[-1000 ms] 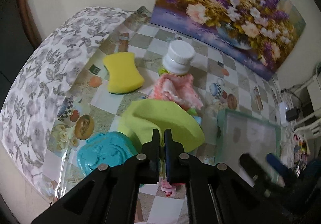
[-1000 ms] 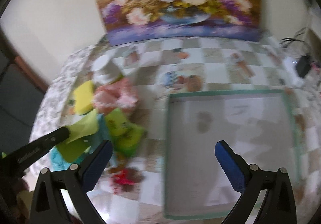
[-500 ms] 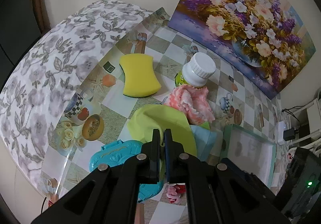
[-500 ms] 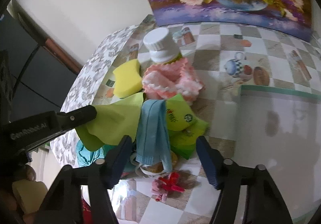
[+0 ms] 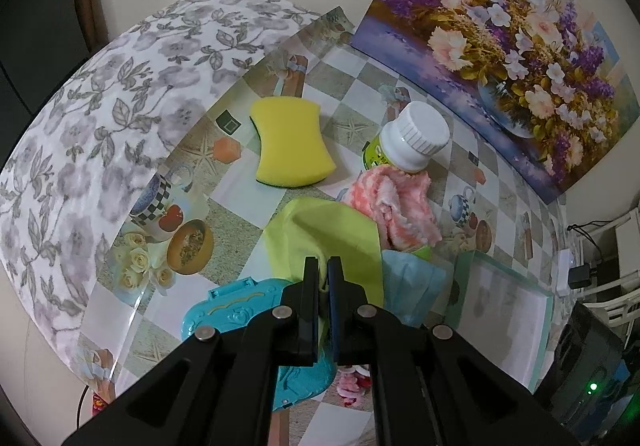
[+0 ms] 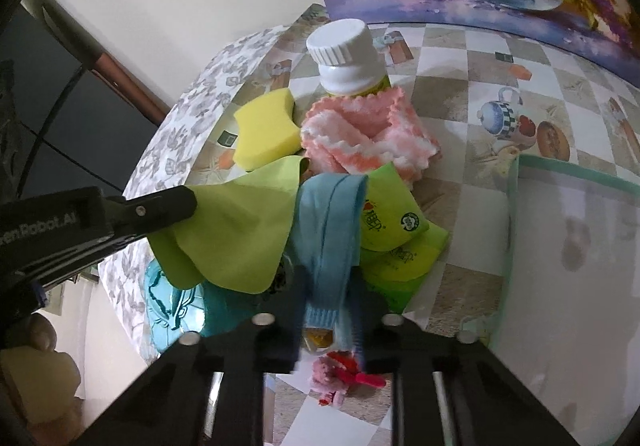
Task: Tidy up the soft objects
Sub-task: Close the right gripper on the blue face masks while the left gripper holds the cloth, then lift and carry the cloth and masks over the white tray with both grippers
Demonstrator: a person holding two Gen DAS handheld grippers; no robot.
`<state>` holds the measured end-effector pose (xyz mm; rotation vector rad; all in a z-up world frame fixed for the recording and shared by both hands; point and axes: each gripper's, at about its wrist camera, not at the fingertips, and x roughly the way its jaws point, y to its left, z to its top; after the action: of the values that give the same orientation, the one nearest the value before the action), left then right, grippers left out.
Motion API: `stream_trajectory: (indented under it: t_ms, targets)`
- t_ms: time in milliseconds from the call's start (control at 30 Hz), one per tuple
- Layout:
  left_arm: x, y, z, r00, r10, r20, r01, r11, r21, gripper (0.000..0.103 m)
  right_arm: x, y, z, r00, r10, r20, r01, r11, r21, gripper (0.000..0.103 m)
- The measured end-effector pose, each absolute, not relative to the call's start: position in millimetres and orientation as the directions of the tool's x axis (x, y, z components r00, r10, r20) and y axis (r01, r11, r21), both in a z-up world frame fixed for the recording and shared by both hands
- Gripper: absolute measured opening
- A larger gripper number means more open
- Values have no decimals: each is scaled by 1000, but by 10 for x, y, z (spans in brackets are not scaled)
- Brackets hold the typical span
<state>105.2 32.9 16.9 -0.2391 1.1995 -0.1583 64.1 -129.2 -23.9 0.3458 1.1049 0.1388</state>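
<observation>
Left gripper (image 5: 323,266) clamped on lime-green cloth (image 5: 332,234), corner lifted off checkered tablecloth (image 5: 240,214). Right gripper (image 6: 326,298) jaws closing around light-blue cloth (image 6: 328,230), cuffed end between the blue pads; motion blur, contact looks made. Blue cloth draped over green packets (image 6: 396,214), just beside lime-green cloth. Pink-and-white knitted cloth (image 6: 360,142) against white-capped bottle (image 6: 348,54). Yellow sponge (image 5: 290,142) apart, flat. Mint-rimmed tray (image 6: 516,206) to the right. Teal plastic case (image 5: 232,310) underneath.
</observation>
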Motion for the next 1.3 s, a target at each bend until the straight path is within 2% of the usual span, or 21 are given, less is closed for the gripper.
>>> stream_trajectory:
  t_ms: [367,633,933,1100,1300]
  targets:
    - [1065,315,179,367,-236,-899,-1,967,-255,4,600,-1305,-93,475,276,-836,48,940,338,14]
    - [1030,313,373,439,-253,-862,24,963,-270,3,512,-1386,207,548,286,-786,38,930,365,13]
    - [906,294,819,566,-308,-765,94,946,-311,3,345,-1538,638,645,290,-707,27,916,400,13]
    - [745,277,1157,639,-352,-683,162,930,-329,3,210,-1678,904,704,273,-656,29,912,410,13]
    - [512,148,1476,695,-404,-595,259,912,-317,3,-31,-1959,1222,771,185,-609,88,917,390,13]
